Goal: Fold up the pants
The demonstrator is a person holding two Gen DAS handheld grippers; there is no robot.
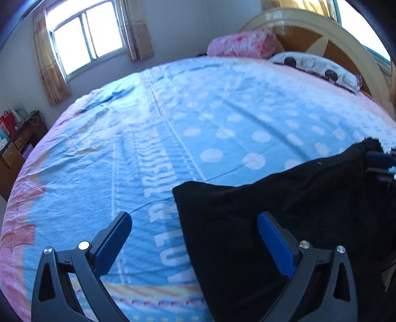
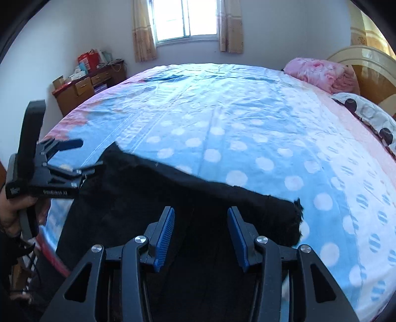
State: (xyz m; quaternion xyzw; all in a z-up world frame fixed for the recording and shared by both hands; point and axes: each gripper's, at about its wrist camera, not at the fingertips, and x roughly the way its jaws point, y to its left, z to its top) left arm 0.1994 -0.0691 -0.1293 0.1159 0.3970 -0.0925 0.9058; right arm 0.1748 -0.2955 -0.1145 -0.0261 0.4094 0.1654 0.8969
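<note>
Black pants [image 1: 284, 205] lie on the near part of the bed, also in the right wrist view [image 2: 203, 205], with a straight far edge and a frayed right corner. My left gripper [image 1: 195, 237] is open above the pants' left edge: its right finger over the cloth, its left finger over the sheet. It also shows in the right wrist view [image 2: 81, 154], open at the pants' left corner. My right gripper [image 2: 200, 235] is open and empty over the pants. Its tip shows at the right edge of the left wrist view [image 1: 383, 163].
The bed has a blue sheet [image 2: 222, 119] with white dots. A pink quilt [image 2: 319, 71] and a spotted pillow [image 2: 371, 116] lie by the headboard [image 1: 321, 32]. A wooden dresser [image 2: 86, 86] stands beyond the bed under the window [image 2: 185, 19].
</note>
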